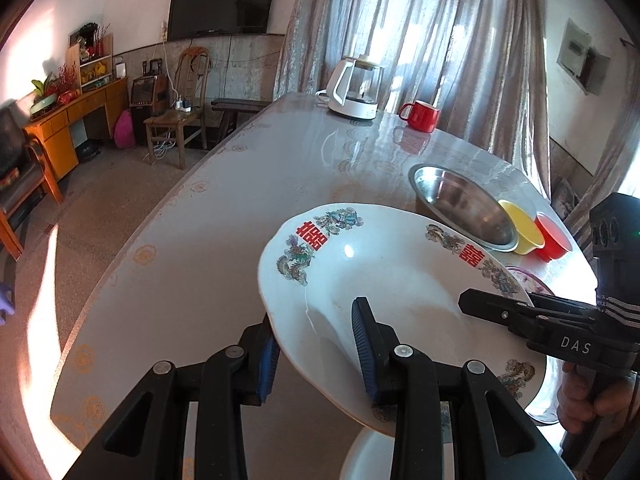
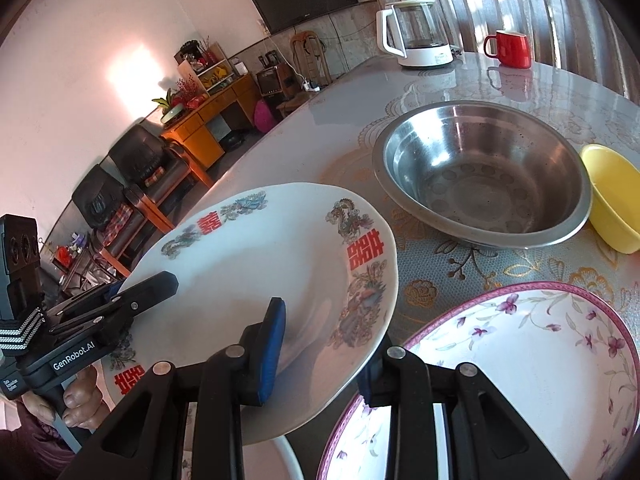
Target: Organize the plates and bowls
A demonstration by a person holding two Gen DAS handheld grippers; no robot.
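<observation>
Both jaws clamp opposite rims of the tilted white plate (image 1: 384, 280).

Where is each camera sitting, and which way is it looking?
Left wrist: on the left gripper, looking along its fingers, which clamp the white plate's rim; the right gripper and a hand show.
Right wrist: on the right gripper, clamping the same plate's other edge, facing the metal bowl; the left gripper and fingers show.
Shared: plate, metal bowl, yellow bowl, red mug, kettle.
</observation>
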